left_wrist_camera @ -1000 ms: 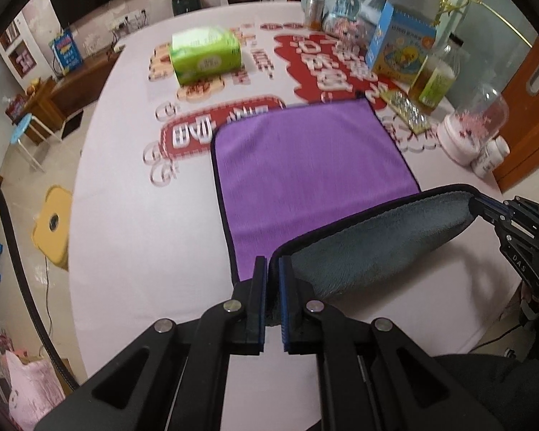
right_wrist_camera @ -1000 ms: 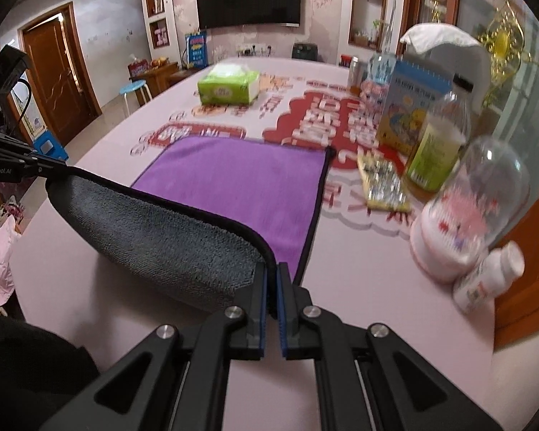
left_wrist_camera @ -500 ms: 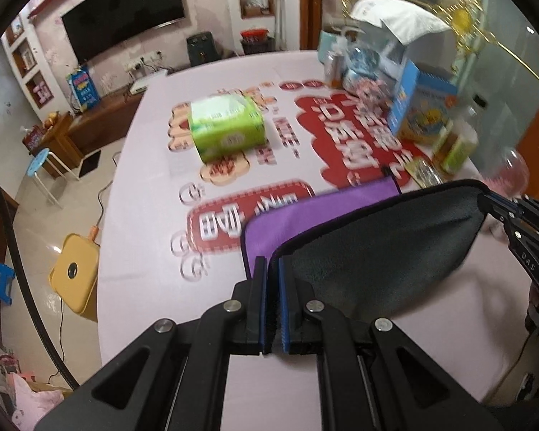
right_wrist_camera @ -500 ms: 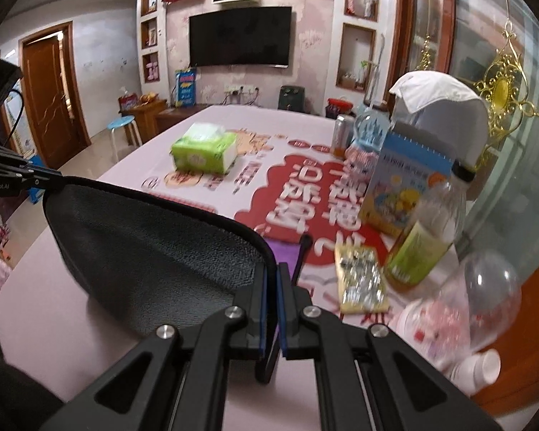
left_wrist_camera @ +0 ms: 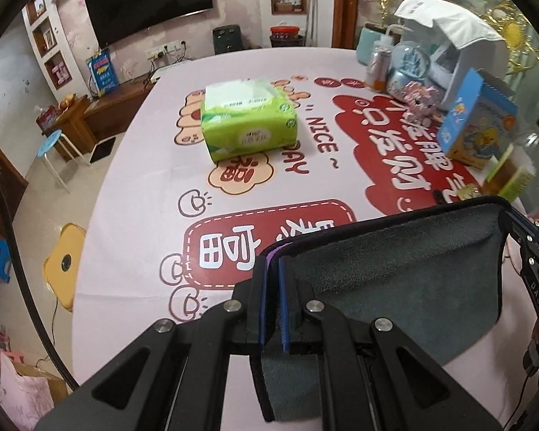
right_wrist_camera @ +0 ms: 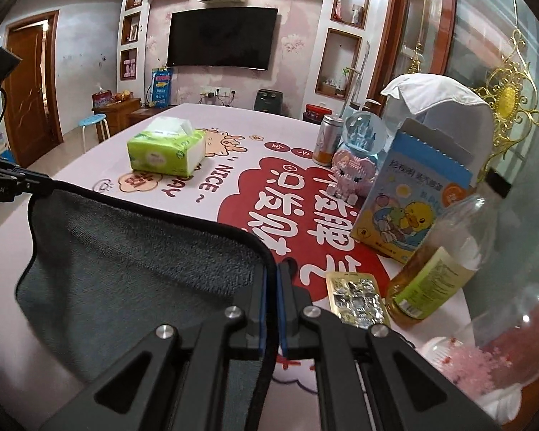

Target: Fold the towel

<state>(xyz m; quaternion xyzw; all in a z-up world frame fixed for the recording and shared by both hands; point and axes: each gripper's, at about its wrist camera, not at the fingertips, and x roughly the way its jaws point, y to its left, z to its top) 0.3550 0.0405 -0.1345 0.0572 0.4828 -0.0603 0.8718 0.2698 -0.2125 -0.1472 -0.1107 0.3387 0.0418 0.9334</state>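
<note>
towel (left_wrist_camera: 395,280) now lifted higher, each hand-held gripper (left_wrist_camera: 272,305) clamped on a corner

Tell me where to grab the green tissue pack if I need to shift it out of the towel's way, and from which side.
Grip the tissue pack across its short width, on the two long soft side faces, coming down from above. It lies flat with tissue poking from the top slot, so close below that. Both the left gripper and right gripper are clamped on towel corners, so one must release first.
</note>
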